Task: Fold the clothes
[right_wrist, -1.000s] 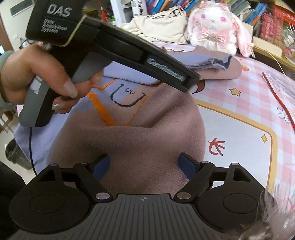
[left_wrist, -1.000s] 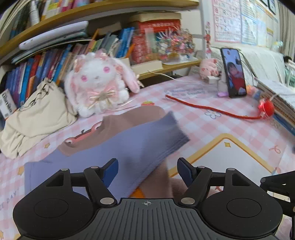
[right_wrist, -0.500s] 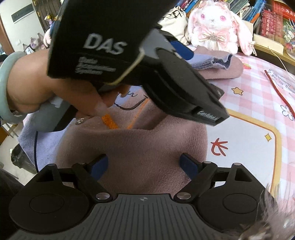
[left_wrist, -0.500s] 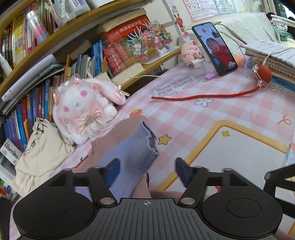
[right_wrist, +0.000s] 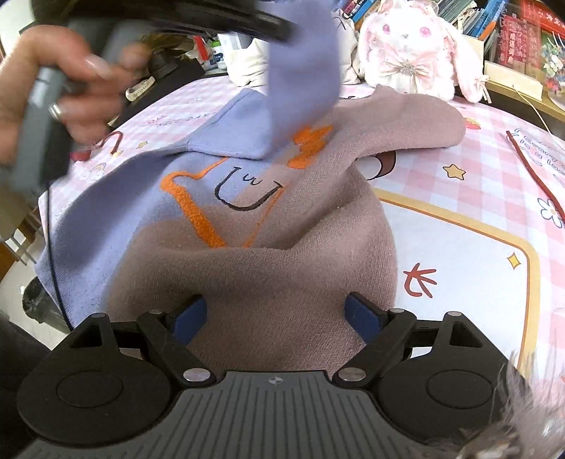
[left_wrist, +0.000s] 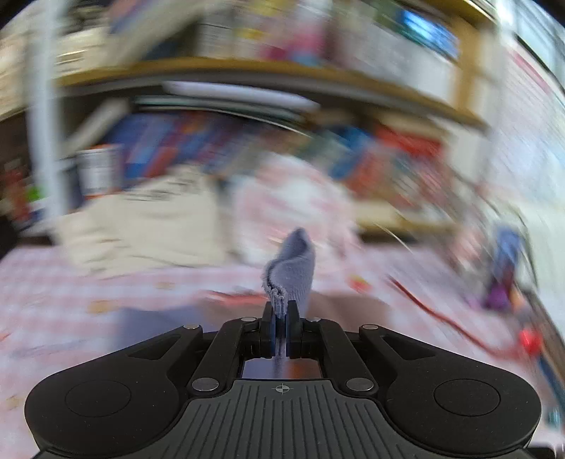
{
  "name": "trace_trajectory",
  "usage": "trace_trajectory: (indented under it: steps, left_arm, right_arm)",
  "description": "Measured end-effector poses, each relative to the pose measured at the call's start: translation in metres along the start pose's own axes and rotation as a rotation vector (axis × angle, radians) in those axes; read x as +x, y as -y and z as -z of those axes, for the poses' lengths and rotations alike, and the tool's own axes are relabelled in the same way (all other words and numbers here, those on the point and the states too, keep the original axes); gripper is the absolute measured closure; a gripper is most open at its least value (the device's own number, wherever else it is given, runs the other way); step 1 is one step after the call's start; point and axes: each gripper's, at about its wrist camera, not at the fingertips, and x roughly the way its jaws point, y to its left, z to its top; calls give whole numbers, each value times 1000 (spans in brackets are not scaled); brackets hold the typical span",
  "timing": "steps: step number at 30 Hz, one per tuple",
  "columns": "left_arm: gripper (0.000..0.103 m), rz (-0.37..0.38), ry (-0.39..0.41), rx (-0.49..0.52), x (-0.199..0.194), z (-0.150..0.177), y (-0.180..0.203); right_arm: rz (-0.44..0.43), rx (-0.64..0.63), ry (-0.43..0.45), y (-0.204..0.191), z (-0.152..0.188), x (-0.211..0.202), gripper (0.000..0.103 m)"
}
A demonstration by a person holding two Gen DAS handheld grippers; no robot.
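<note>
A small sweatshirt [right_wrist: 268, 219], half lavender and half dusty pink with an orange outline print, lies on the pink checked tablecloth [right_wrist: 476, 169]. Its lavender sleeve [right_wrist: 303, 70] is lifted above the body. In the left wrist view my left gripper [left_wrist: 281, 310] is shut on the sleeve's cuff [left_wrist: 293, 272], which sticks up between the pads. That view is heavily blurred. A hand [right_wrist: 46, 88] holds this gripper at the top left of the right wrist view. My right gripper [right_wrist: 275, 317] stands open over the pink hem, its blue pads [right_wrist: 363, 317] on either side of the cloth without pressing it.
A white and pink plush rabbit [right_wrist: 406, 49] sits at the table's back, with a cream cloth bag [left_wrist: 141, 219] to its left. Bookshelves [right_wrist: 512, 31] rise behind. A red cord [right_wrist: 536, 180] lies at the right. A yellow-bordered white panel [right_wrist: 459, 247] lies right of the sweatshirt.
My left gripper has shut on the lavender cuff and lifted it up and leftward, swinging fast so its view blurs. The right gripper has kept still and open.
</note>
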Motion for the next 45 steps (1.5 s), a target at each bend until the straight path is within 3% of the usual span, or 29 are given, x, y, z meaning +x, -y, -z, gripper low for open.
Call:
trace_trajectory:
  steps: [5, 10, 13, 17, 21, 24, 31, 35, 38, 40, 44, 45]
  left_arm:
    - [99, -214, 69, -175, -34, -9, -100]
    - [100, -385, 94, -218, -64, -4, -172]
    - [100, -443, 103, -237, -73, -1, -202]
    - [100, -483, 139, -207, -75, -8, -230]
    - [100, -507, 265, -225, -88, -33, -261]
    - [100, -507, 291, -239, -89, -46, -288]
    - [100, -493, 215, -217, -59, -47, -330]
    - [100, -479, 254, -236, -58, -53, -342]
    - [99, -492, 245, -197, -59, -54, -347]
    - [99, -518, 198, -179, -57, -48, -354]
    - [92, -581, 89, -170, -55, -29, -368]
    - [80, -599, 57, -175, -55, -23, -372]
  right_arm:
    - [26, 0, -14, -2, 1, 2, 15]
    - [92, 1, -32, -12, -3, 12, 14]
    - [147, 8, -43, -19, -6, 17, 14]
    - [219, 33, -57, -30, -9, 23, 14]
    - [278, 74, -70, -38, -10, 26, 15]
    - [307, 117, -69, -44, -10, 27, 16]
    - [341, 140, -93, -64, -17, 38, 18]
    - [341, 152, -113, -72, -28, 49, 18]
    - [328, 132, -119, -82, -35, 59, 18]
    - [320, 107, -121, -88, -37, 63, 18]
    - [312, 106, -114, -92, -37, 65, 18]
    - [311, 114, -110, -91, -37, 65, 18]
